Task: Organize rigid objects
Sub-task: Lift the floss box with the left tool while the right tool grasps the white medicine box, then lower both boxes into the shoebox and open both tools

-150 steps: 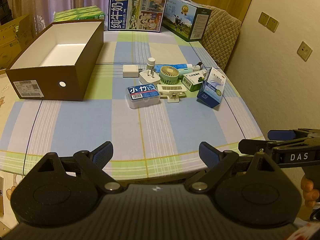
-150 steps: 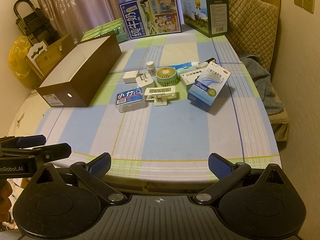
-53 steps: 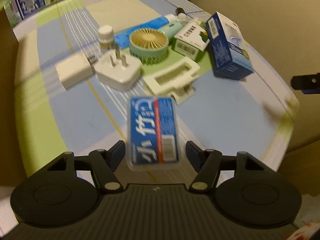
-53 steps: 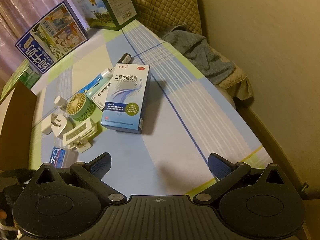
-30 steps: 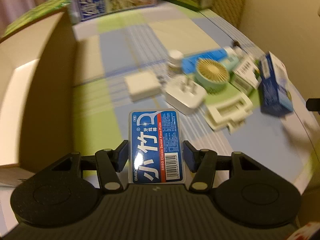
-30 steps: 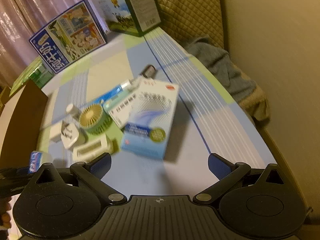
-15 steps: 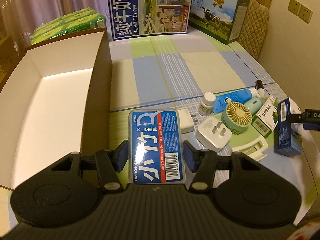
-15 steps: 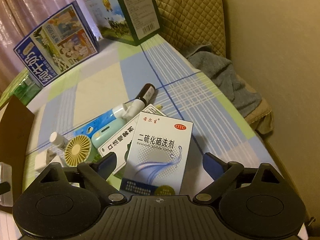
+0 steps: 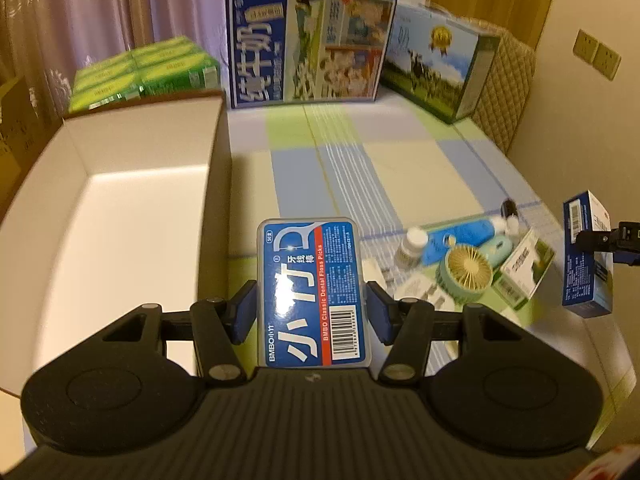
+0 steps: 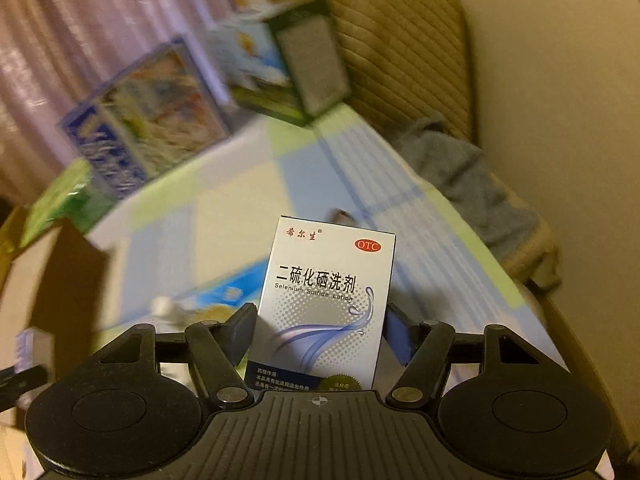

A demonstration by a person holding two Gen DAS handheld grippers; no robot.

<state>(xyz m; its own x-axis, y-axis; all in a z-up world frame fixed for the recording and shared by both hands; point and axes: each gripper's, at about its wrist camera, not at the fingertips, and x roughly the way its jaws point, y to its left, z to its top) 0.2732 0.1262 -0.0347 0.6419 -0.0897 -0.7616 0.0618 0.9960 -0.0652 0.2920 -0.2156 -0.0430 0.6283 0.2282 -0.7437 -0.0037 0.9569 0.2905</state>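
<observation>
The left hand-held gripper (image 9: 312, 316) is clamped on the floss pick case (image 9: 313, 292), its blue pads pressing the two long sides so the label faces up and the case juts forward between the fingers — a hold that looks suited to lowering it flat. The case hangs in the air just right of the open cardboard box (image 9: 116, 216), whose white inside shows nothing in it; the box is probably where the small items are to go.

The right hand-held gripper (image 10: 320, 332) is closed on the lotion carton (image 10: 326, 300), pinched near its lower end with the printed face toward the camera. In the left view the carton (image 9: 586, 256) is lifted clear of the worktop (image 9: 400, 160), well right of the box.

Left behind on the cloth — the small fan (image 9: 466, 272), a pill bottle (image 9: 412, 246), a blue tube (image 9: 460, 238) and a green-and-white carton (image 9: 522, 266), clustered close together.
</observation>
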